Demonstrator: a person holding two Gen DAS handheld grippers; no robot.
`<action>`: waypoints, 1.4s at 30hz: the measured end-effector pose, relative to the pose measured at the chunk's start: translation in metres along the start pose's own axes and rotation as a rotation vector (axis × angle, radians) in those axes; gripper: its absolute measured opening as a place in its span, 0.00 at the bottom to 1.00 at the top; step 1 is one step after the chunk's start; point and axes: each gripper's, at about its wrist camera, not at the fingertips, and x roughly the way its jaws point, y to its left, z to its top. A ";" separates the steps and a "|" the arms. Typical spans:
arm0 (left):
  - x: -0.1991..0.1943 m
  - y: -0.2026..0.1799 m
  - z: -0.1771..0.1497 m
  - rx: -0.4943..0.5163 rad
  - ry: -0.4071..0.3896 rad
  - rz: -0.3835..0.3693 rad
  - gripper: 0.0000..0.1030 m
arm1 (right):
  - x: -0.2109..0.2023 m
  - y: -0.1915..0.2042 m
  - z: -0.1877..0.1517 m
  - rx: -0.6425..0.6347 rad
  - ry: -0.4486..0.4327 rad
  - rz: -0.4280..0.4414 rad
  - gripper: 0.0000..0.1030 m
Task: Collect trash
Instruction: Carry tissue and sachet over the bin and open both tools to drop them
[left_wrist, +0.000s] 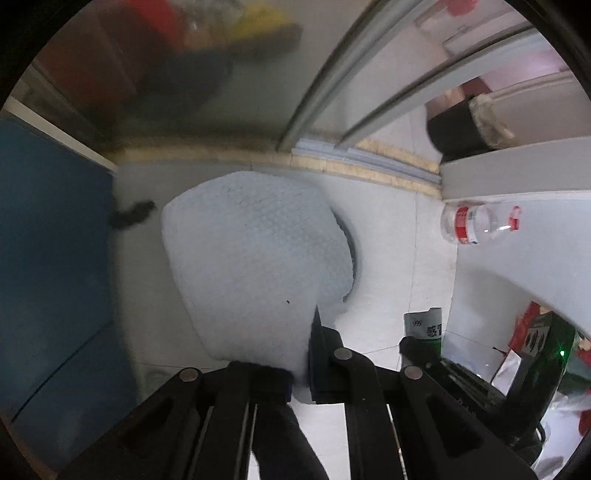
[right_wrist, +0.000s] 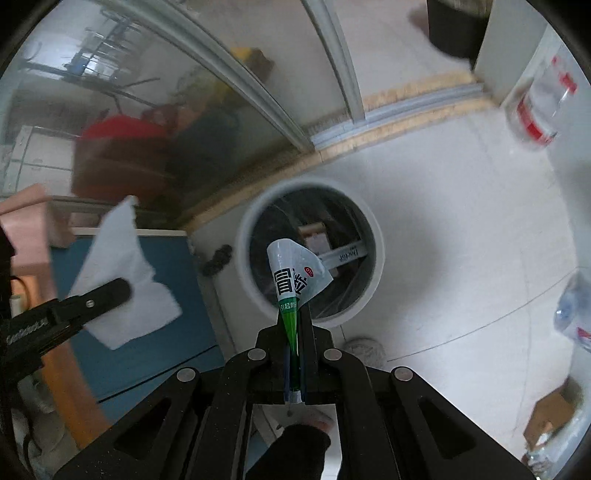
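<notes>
My left gripper (left_wrist: 301, 354) is shut on a white paper towel (left_wrist: 255, 266) that fills the middle of the left wrist view and hides most of the round white trash bin (left_wrist: 354, 254) on the floor below. The towel (right_wrist: 122, 273) and left gripper (right_wrist: 110, 291) also show at the left of the right wrist view. My right gripper (right_wrist: 294, 332) is shut on a green and white medicine sachet (right_wrist: 293, 280), held above the open bin (right_wrist: 251, 229), which holds some trash. The sachet (left_wrist: 424, 325) also shows in the left wrist view.
A clear plastic bottle with a red label (left_wrist: 476, 223) lies on a white table edge at right; it also shows in the right wrist view (right_wrist: 539, 107). A blue cabinet (left_wrist: 48, 266) stands left. A glass sliding door (left_wrist: 207, 74) is behind the bin. A black bin (left_wrist: 458, 133) stands beyond.
</notes>
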 end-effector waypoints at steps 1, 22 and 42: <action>0.021 0.003 0.005 0.002 0.020 0.005 0.04 | 0.000 0.000 0.000 0.000 0.000 0.000 0.03; 0.109 0.023 0.018 0.143 -0.034 0.265 0.97 | 0.140 -0.035 0.011 -0.063 0.132 -0.080 0.73; -0.050 0.000 -0.059 0.127 -0.181 0.369 0.97 | -0.033 0.022 -0.030 -0.145 -0.073 -0.344 1.00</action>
